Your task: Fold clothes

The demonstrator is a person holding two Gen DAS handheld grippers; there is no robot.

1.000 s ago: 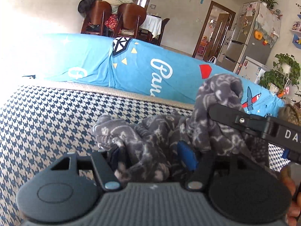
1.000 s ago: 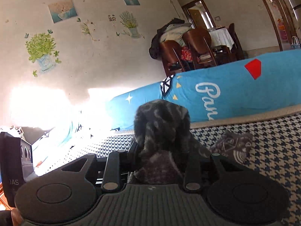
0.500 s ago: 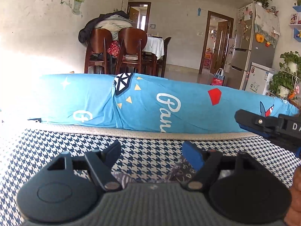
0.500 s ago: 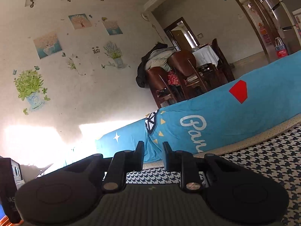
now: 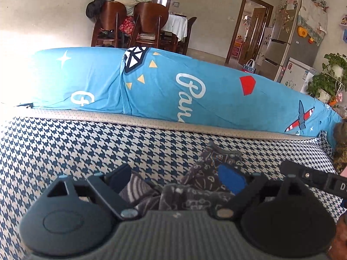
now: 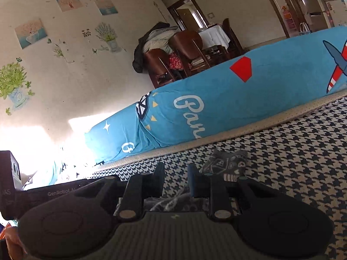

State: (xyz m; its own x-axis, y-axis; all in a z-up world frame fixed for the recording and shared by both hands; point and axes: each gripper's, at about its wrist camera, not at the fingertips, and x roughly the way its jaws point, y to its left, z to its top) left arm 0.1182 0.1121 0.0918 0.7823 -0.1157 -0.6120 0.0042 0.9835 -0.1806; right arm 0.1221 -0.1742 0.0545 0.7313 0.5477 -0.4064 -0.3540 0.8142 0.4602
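Observation:
A grey patterned garment (image 5: 216,158) lies low on the houndstooth cover (image 5: 82,147). My left gripper (image 5: 175,177) hangs just above its near part, open wide, with cloth showing below the gap and nothing pinched. In the right wrist view a flat corner of the garment (image 6: 225,162) lies just past the fingers. My right gripper (image 6: 175,179) stands open with a narrow gap, cloth beneath it and none between the pads. The right gripper's body (image 5: 314,179) shows at the left view's right edge. The left gripper's body (image 6: 13,179) shows at the right view's left edge.
A long blue printed bolster (image 5: 173,86) runs along the far edge of the cover, behind a beige piped border (image 5: 151,121). Beyond it stand wooden chairs (image 5: 130,26) heaped with clothes, a fridge (image 5: 292,39) and potted plants (image 5: 329,78). A hand shows at the lower right (image 5: 340,240).
A second ago both grippers held the bunched garment up. Both have let go, and it now lies lower and flatter on the cover. The left jaws stand wider apart.

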